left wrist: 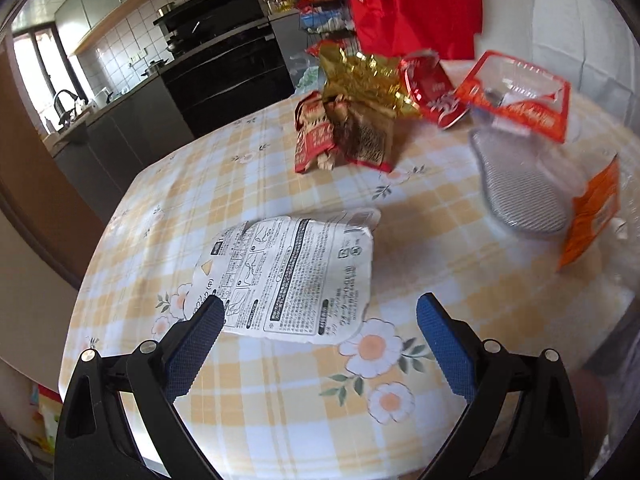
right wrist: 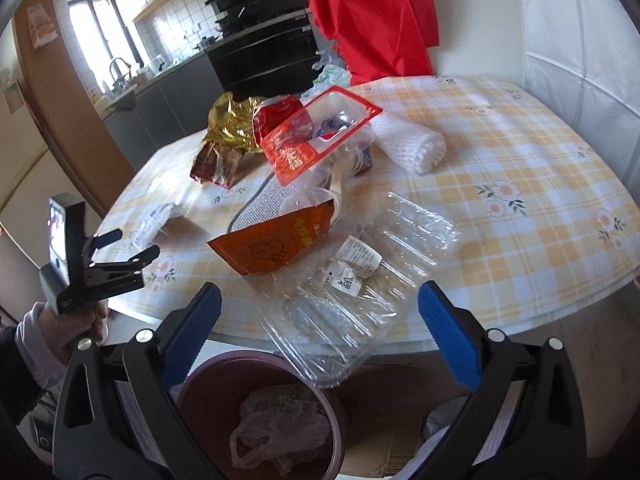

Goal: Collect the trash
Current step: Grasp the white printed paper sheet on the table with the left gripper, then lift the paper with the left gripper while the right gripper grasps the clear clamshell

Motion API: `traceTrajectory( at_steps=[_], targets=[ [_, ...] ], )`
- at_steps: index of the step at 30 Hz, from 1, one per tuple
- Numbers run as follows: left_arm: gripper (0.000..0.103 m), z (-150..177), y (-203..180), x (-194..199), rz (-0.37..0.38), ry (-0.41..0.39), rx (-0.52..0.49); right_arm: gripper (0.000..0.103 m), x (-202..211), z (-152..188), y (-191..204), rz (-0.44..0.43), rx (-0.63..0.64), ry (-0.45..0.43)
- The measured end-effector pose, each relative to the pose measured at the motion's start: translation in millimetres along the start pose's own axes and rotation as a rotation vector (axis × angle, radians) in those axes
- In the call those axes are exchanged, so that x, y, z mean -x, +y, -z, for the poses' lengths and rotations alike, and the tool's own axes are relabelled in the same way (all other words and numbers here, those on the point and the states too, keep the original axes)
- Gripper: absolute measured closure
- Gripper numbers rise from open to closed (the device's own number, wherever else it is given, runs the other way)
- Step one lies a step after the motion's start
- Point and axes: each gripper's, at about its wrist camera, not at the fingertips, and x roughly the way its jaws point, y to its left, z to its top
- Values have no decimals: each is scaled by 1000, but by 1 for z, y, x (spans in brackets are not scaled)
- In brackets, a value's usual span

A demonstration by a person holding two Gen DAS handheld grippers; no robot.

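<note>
A flat white printed wrapper (left wrist: 288, 276) lies on the checked tablecloth (left wrist: 280, 400), just ahead of my open left gripper (left wrist: 320, 312); its left finger overlaps the wrapper's near corner. My right gripper (right wrist: 320, 300) is open over the table's near edge, with a clear plastic clamshell tray (right wrist: 352, 284) between and beyond its fingers, overhanging the edge. Below it stands a dark red bin (right wrist: 264, 412) holding a white plastic bag. Farther off lie an orange pouch (right wrist: 276, 246), a red blister card (right wrist: 316, 136), gold foil (right wrist: 232, 124) and brown-red snack bags (left wrist: 344, 136).
A white foam net roll (right wrist: 408, 148) and a grey mesh pad (left wrist: 520, 196) lie on the table. Red cloth (right wrist: 368, 16) hangs behind it. A kitchen counter with oven (left wrist: 228, 76) and sink lies to the left. Cardboard lies on the floor by the bin.
</note>
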Motion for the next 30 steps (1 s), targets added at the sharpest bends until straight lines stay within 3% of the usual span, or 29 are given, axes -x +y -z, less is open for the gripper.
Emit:
traceTrajectory(
  at_steps=[3, 5, 9, 13, 16, 17, 24, 28, 30],
  targets=[
    [10, 0, 7, -17, -3, 24, 31, 6, -11, 0, -5, 36, 0, 16],
    [17, -1, 9, -23, 0, 36, 39, 6, -18, 1, -17, 73, -29, 20],
    [20, -1, 17, -32, 19, 56, 76, 6, -29, 10, -45, 102, -135, 44],
    [47, -4, 27, -32, 23, 45, 80, 7, -37, 16, -56, 85, -173, 49],
    [77, -7, 37, -15, -6, -25, 111, 22, -43, 20, -58, 70, -181, 60],
    [84, -9, 43, -8, -4, -47, 131, 23, -44, 20, -61, 72, -183, 60],
    [96, -24, 75, 59, 45, -188, 217, 28, -48, -12, -96, 91, -244, -9],
    [97, -25, 88, 94, 133, -221, 328, 46, -63, -26, -112, 49, -273, 4],
    [97, -25, 88, 104, 167, -222, 351, 47, -71, -29, -118, 49, -289, 20]
  ],
)
